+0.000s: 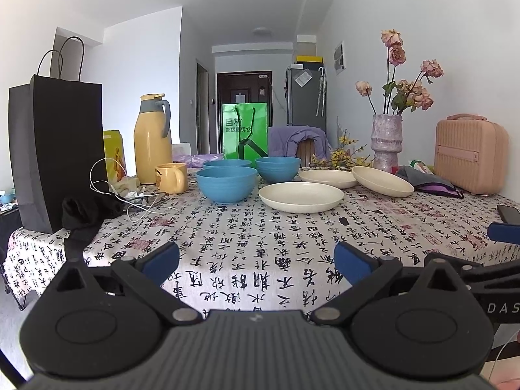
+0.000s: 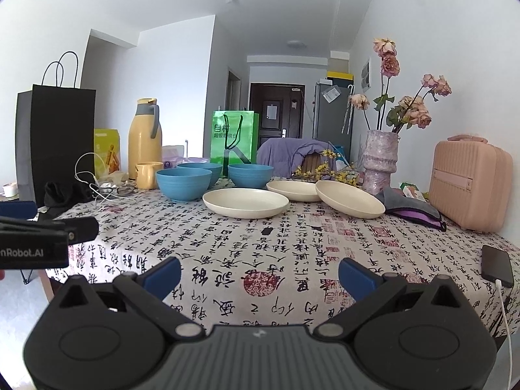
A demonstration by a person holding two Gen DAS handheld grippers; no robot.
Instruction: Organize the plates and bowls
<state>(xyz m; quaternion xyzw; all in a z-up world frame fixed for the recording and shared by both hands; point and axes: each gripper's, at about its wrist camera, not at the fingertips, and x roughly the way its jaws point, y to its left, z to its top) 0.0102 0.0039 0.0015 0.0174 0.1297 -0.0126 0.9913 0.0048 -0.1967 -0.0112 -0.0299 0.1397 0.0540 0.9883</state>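
Left gripper [image 1: 256,260]: we are holding it low over the near edge of the surface [image 1: 260,237], jaws spread wide, nothing between them.
Right gripper [image 2: 259,273]: we are holding it level just beside the left one, jaws equally wide and empty.
Bowls: three blue ones are sitting grouped at the far middle of the surface; the nearest bowl [image 2: 184,183] is standing in front, a second bowl [image 2: 250,175] to its right, a third bowl [image 2: 201,166] behind and partly hidden. All are upright.
Plates: three cream ones are lying to the right of the bowls; the front plate [image 2: 245,202] is closest to us, the middle plate [image 2: 294,190] behind it, and the right plate [image 2: 349,199] is tilting slightly, seemingly propped on the middle plate's rim.
Contents: we are seeing nothing in the front plate; the bowl interiors are hidden from this low angle.
Handling (a judgement): we are expecting light, stiff, smooth ware, likely plastic or fibre, so slippery rather than fragile. We are planning to pinch each rim, one finger inside, one outside.
Stage: we are judging the task as not started, nothing stacked.
Clutter: a yellow mug [image 2: 148,175] is standing just left of the bowls and a grey pouch [image 2: 409,209] near the right plate (both worth avoiding).
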